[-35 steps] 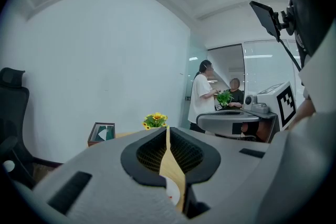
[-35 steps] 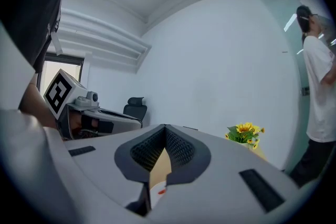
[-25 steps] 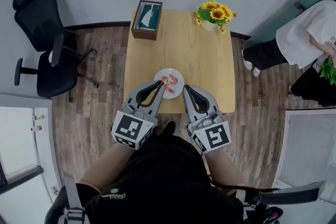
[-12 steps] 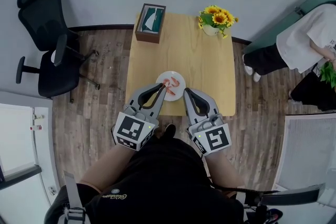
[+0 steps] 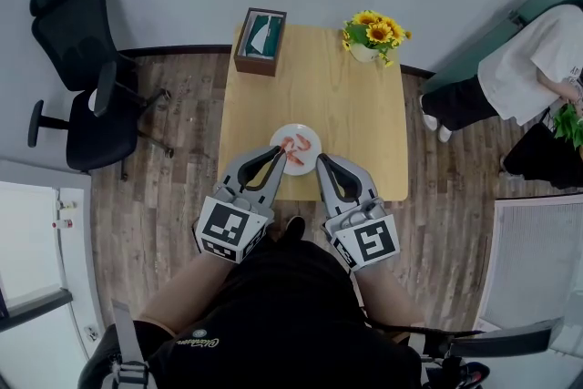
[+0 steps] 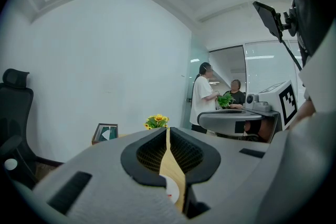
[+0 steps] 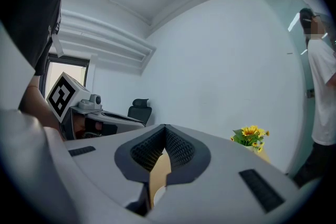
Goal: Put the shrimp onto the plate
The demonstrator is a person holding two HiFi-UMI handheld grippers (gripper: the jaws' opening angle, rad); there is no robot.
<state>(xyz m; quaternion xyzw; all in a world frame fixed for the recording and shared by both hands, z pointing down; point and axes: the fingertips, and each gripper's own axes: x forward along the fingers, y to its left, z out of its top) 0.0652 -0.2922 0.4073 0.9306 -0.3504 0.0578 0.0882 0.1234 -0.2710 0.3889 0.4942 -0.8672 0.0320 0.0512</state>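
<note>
A white plate sits near the front edge of the wooden table, with several orange-pink shrimp lying on it. My left gripper is shut and empty, its tips over the plate's left edge. My right gripper is shut and empty too, just off the plate's front right rim. In the left gripper view the left gripper has its jaws pressed together, and a slice of the plate shows below them. The right gripper view shows the right gripper with its jaws closed on nothing.
A brown tissue box stands at the table's back left corner, and a pot of sunflowers at the back right. A black office chair is on the floor to the left. A person in a white shirt stands at the right.
The head view has shifted slightly. Both grippers stay shut beside the plate, and the shrimp have not moved.
</note>
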